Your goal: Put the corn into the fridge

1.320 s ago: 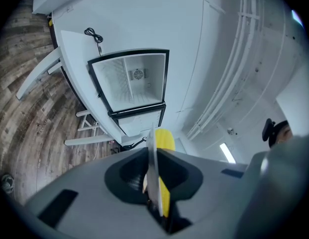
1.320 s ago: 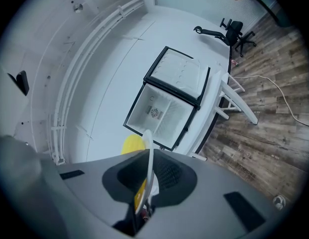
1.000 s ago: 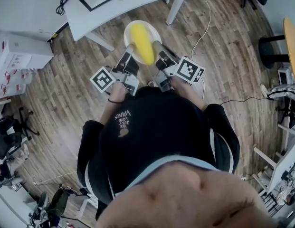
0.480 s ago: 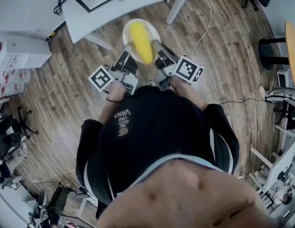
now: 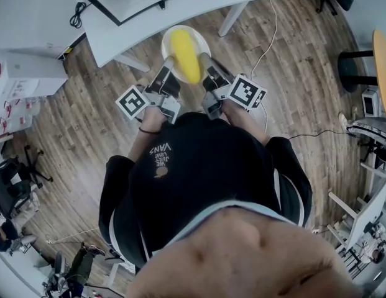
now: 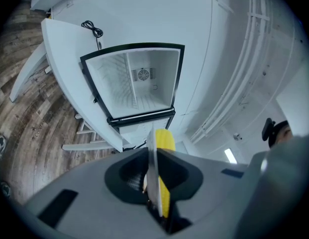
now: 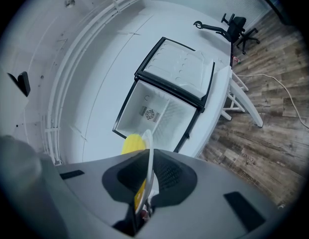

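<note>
A yellow corn cob [image 5: 185,56] lies on a white plate [image 5: 170,37] that I carry between both grippers over the wooden floor. My left gripper [image 5: 170,64] is shut on the plate's left rim and my right gripper [image 5: 204,61] is shut on its right rim. In the left gripper view the plate [image 6: 151,153] stands edge-on between the jaws, with the corn [image 6: 165,141] behind it. The right gripper view shows the same: plate [image 7: 149,148], corn [image 7: 133,143]. Ahead, the small white fridge [image 6: 137,81] stands open and empty on a white table [image 5: 180,8].
The fridge door [image 7: 181,71] is swung open to one side. White table legs [image 5: 229,14] stand just beyond the plate, and a cable [image 5: 267,36] runs over the floor at right. Boxes [image 5: 25,73] sit at left; an office chair [image 7: 236,26] stands further off.
The table and the open fridge have come a little nearer in the head view. Both grippers keep their hold on the plate, and the corn lies as before.
</note>
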Action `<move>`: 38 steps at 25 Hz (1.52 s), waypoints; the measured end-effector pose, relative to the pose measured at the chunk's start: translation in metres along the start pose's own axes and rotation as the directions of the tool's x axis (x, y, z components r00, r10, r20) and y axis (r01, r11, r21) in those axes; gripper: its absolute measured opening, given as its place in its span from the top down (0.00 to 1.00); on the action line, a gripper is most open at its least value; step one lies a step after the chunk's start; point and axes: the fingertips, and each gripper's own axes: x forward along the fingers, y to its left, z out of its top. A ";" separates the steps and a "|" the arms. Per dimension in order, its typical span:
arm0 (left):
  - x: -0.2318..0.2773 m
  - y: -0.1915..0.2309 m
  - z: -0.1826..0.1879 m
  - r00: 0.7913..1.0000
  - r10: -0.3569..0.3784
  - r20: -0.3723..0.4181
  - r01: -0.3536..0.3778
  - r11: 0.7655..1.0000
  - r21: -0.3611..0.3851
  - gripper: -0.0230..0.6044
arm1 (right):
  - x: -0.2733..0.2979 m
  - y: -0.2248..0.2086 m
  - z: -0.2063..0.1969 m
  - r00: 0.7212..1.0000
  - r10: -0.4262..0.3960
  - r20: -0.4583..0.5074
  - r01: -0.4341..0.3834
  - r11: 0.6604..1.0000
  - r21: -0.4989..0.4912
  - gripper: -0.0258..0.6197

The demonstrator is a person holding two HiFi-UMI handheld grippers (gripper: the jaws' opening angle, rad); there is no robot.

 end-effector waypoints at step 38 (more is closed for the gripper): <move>0.067 0.036 0.138 0.993 -0.035 -0.116 0.034 0.999 -0.009 0.89 | 0.143 -0.002 0.036 0.993 -0.049 0.109 0.049 0.999 0.002 0.92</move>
